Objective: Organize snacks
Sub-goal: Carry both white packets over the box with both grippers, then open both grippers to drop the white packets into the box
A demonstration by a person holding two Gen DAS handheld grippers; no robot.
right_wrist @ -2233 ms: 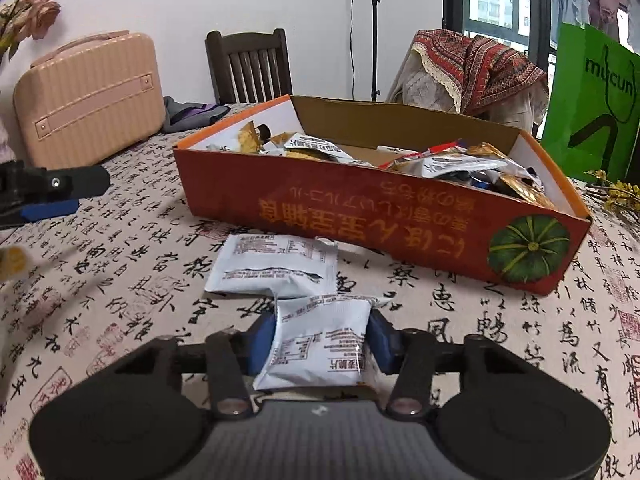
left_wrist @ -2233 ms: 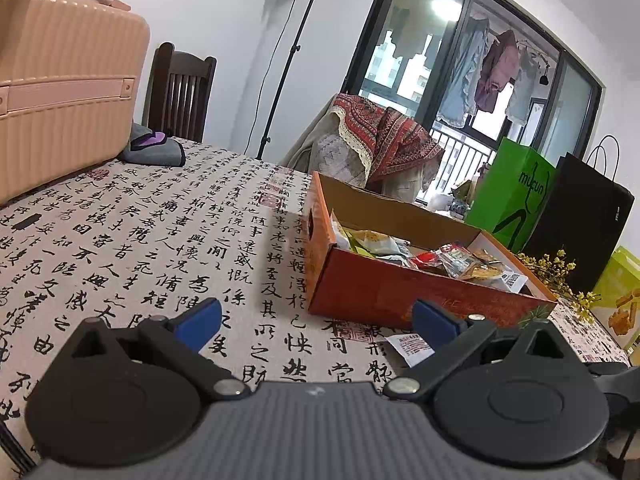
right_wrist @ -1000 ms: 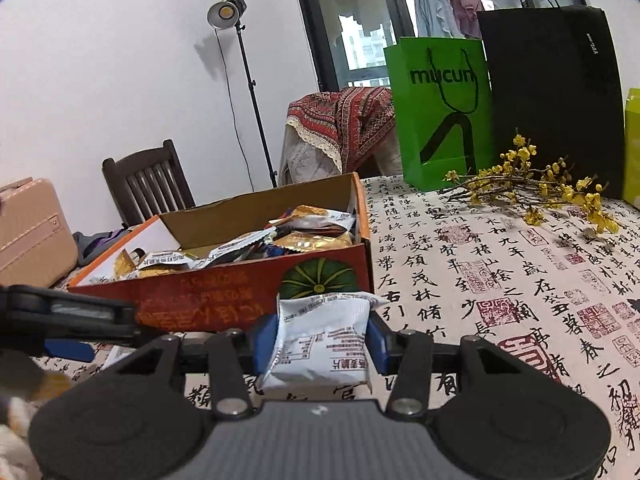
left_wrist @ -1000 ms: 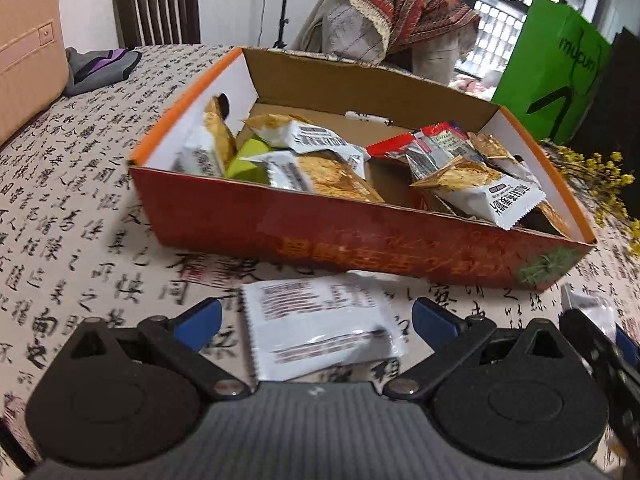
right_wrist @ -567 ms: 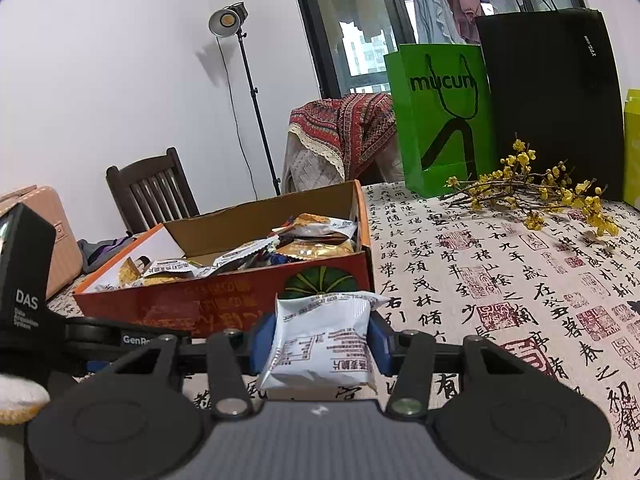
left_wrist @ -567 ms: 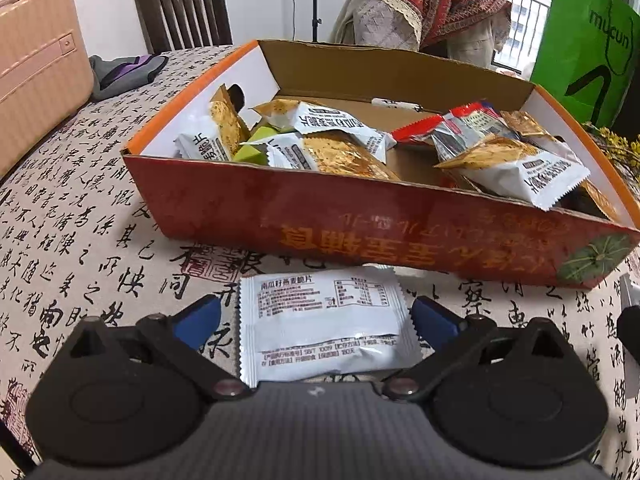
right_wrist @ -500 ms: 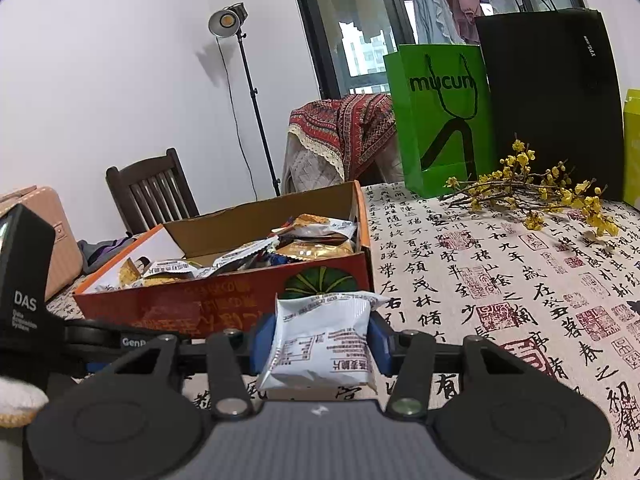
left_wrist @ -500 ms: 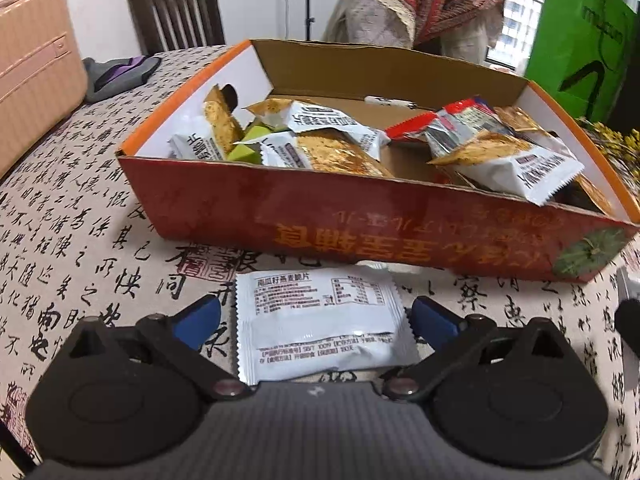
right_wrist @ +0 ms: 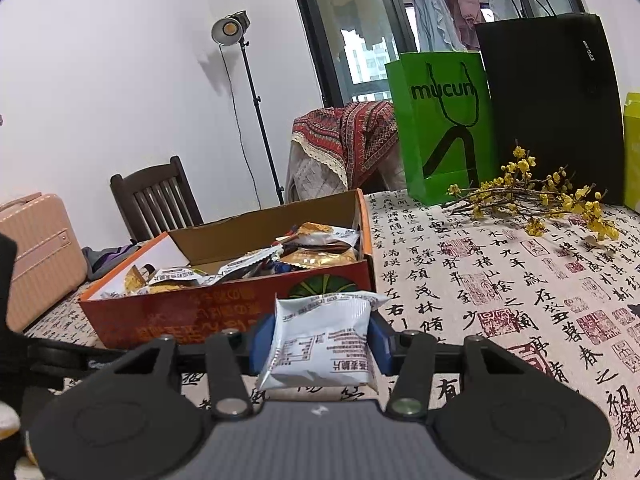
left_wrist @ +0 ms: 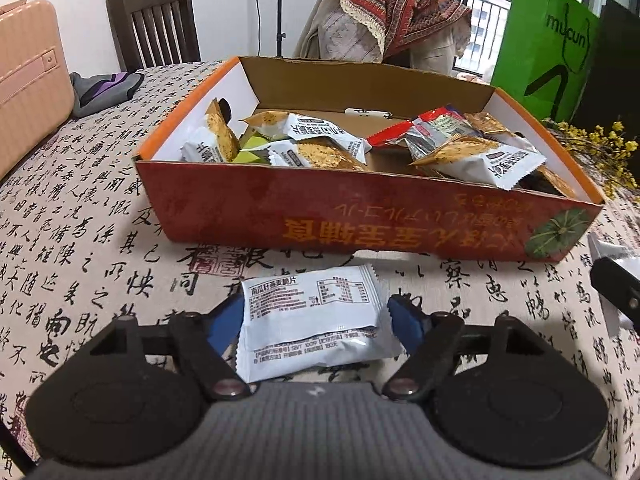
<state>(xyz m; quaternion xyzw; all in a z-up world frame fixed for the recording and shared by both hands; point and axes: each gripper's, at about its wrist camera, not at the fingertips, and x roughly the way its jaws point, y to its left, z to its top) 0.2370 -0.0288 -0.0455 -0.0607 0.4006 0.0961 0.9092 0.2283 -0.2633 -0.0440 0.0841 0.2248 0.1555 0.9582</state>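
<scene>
An orange cardboard box (left_wrist: 360,220) holds several snack packets and stands on the calligraphy-print tablecloth. In the left wrist view a white snack packet (left_wrist: 312,316) lies flat on the cloth just in front of the box, between the blue fingertips of my left gripper (left_wrist: 316,320), whose jaws have closed in to the packet's two sides. My right gripper (right_wrist: 318,340) is shut on a second white snack packet (right_wrist: 320,344) and holds it above the table, near the box's pumpkin-marked corner (right_wrist: 320,286).
A pink suitcase (left_wrist: 24,80) and a dark wooden chair (left_wrist: 154,24) stand at the left. A green paper bag (right_wrist: 440,124), a black bag (right_wrist: 552,100) and yellow flower sprigs (right_wrist: 536,196) are at the right back. A lamp stand (right_wrist: 256,120) is behind.
My left gripper has swung down in front of the box and its jaws have narrowed onto the flat packet. My right gripper lifted its packet off the table and now holds it still.
</scene>
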